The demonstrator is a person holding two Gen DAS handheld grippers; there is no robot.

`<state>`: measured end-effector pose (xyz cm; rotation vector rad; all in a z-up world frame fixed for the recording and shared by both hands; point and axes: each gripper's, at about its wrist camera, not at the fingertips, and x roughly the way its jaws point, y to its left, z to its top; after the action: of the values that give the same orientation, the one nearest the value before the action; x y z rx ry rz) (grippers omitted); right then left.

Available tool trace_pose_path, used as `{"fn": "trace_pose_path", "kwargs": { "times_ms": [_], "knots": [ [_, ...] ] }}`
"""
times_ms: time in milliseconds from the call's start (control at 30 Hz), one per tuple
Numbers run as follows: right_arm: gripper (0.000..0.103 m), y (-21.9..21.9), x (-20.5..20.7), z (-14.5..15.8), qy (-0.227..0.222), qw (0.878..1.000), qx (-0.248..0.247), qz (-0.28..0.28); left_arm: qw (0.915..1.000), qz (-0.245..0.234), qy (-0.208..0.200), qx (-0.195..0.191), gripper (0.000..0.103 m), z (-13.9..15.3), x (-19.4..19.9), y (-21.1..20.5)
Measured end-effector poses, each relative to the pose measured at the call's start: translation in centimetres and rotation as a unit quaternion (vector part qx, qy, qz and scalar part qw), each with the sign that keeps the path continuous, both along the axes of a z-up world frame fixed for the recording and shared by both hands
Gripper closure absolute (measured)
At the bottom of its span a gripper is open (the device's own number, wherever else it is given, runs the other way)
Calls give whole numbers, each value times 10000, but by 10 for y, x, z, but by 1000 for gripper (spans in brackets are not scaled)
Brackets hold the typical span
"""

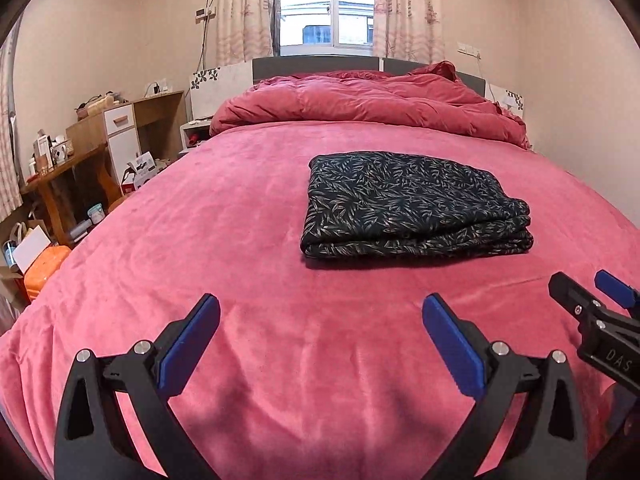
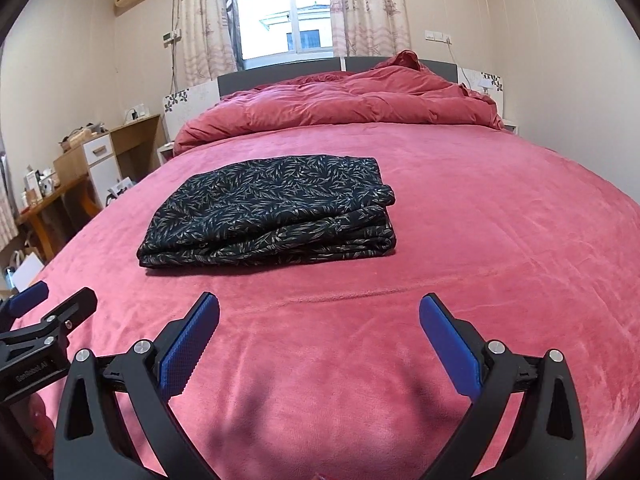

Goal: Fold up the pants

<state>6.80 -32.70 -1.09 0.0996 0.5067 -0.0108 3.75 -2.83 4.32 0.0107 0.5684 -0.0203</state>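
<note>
The dark leaf-print pants (image 1: 412, 204) lie folded in a flat rectangular stack on the pink bed cover (image 1: 240, 240); they also show in the right wrist view (image 2: 268, 212). My left gripper (image 1: 320, 312) is open and empty, held back above the near part of the bed, short of the pants and to their left. My right gripper (image 2: 319, 312) is open and empty too, short of the pants and to their right. Each gripper shows at the edge of the other's view: the right one (image 1: 584, 296), the left one (image 2: 56, 300).
A rumpled red duvet (image 1: 368, 100) is piled at the head of the bed below the window. A wooden desk (image 1: 68, 168) with clutter and a white cabinet stand left of the bed, with bags and an orange box (image 1: 42, 266) on the floor.
</note>
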Motion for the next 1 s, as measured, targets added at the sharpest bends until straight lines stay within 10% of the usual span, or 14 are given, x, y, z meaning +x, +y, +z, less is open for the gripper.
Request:
{"fn": "trace_pose_path", "kwargs": {
  "times_ms": [1000],
  "knots": [
    [4,2,-2,0,111,9999,95,65,9997,-17,208,-150,2,-2,3,-3]
  ]
}}
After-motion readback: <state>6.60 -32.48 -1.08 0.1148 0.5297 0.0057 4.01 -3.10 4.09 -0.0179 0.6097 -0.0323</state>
